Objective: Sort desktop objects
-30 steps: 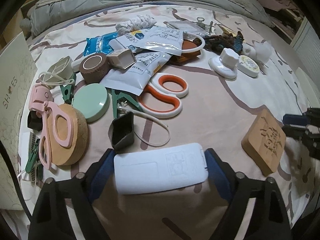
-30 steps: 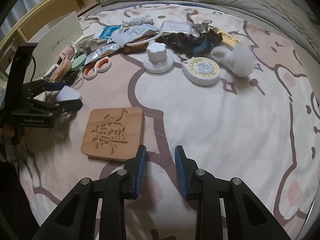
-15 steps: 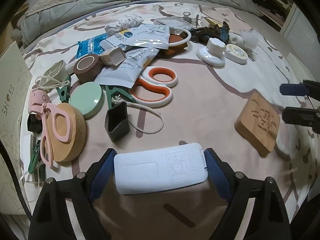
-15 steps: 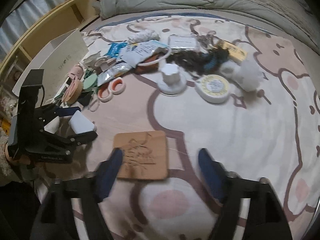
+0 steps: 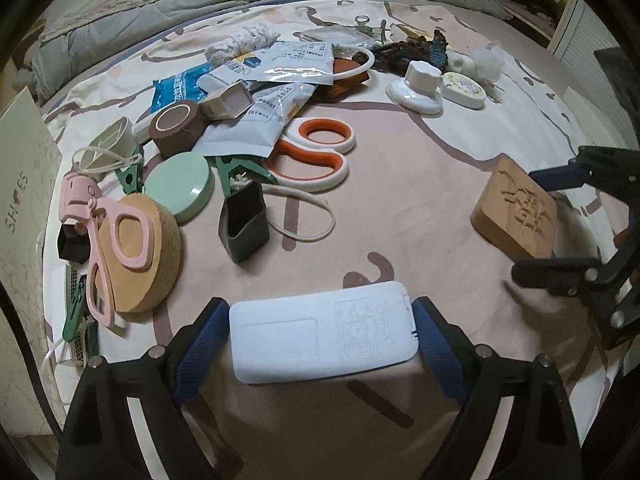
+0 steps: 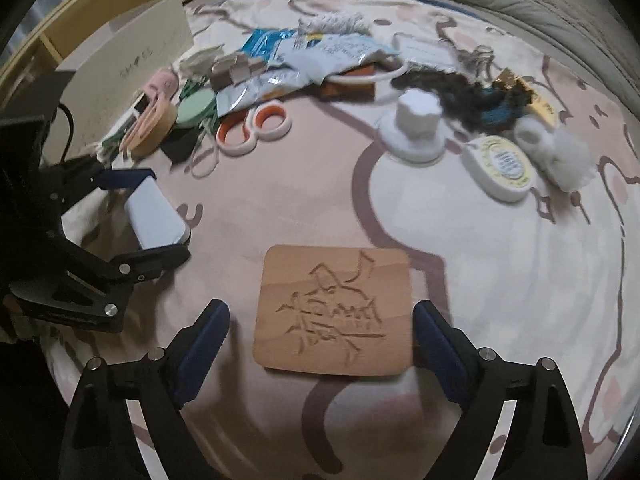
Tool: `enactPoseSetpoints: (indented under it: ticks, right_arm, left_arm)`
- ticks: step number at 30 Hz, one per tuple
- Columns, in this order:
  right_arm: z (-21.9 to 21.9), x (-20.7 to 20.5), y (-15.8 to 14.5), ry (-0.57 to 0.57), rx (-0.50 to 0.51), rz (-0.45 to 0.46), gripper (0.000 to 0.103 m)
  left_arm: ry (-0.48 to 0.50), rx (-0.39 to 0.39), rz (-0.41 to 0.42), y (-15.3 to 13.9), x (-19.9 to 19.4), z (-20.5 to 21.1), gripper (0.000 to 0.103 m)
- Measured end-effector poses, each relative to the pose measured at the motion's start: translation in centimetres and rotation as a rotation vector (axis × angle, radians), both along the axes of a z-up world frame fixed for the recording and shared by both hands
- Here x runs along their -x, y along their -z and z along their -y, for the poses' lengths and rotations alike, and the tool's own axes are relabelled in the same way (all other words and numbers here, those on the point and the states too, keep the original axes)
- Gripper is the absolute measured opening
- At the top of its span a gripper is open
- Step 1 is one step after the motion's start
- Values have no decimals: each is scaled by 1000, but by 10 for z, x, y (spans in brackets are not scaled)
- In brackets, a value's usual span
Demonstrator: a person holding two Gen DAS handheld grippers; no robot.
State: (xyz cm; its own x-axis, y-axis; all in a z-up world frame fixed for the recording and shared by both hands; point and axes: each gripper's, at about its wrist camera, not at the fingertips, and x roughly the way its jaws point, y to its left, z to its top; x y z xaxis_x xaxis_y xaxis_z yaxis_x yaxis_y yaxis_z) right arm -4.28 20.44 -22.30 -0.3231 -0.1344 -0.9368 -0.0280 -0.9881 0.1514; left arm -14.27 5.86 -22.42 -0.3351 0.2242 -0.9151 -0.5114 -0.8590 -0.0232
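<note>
My left gripper (image 5: 322,322) is shut on a flat white rectangular device (image 5: 324,336), held just above the bedspread; it also shows in the right wrist view (image 6: 154,216). My right gripper (image 6: 320,324) is open wide, its fingers on either side of a carved wooden coaster (image 6: 336,308) that lies flat on the bedspread. In the left wrist view the coaster (image 5: 516,212) lies at the right between the right gripper's fingers (image 5: 556,178).
A pile lies behind: orange-handled scissors (image 5: 316,156), a dark square cup (image 5: 244,228), a green round lid (image 5: 178,186), a cork disc with a pink tool (image 5: 132,248), pouches (image 5: 288,64), a white knob (image 6: 416,128), a tape measure (image 6: 500,166). A shoe box (image 5: 20,184) stands at the left.
My right gripper opened wide and moved forward until its fingers stood on both sides of the wooden coaster. My left gripper kept hold of the white device and drew back slightly.
</note>
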Motion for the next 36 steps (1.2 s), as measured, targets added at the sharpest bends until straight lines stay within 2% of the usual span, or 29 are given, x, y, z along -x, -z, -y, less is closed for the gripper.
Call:
enactPoseSetpoints:
  ticks: [10, 13, 21, 23, 36]
  right_arm:
    - [-6, 6, 10, 23, -36, 19, 93]
    - [-2, 6, 10, -7, -74, 14, 92]
    - [-5, 1, 5, -9, -95, 2, 76]
    - [-8, -1, 4, -6, -86, -2, 76]
    - [-12, -12, -2, 9, -109, -31, 76]
  left_arm:
    - [7, -1, 15, 3, 1, 1, 94]
    - [-13, -1, 40, 3, 3, 0, 95]
    - [-24, 22, 45, 3, 3, -4, 93]
    - [-24, 19, 37, 1, 2, -5, 89]
    - [-23, 8, 11, -8, 3, -10, 88]
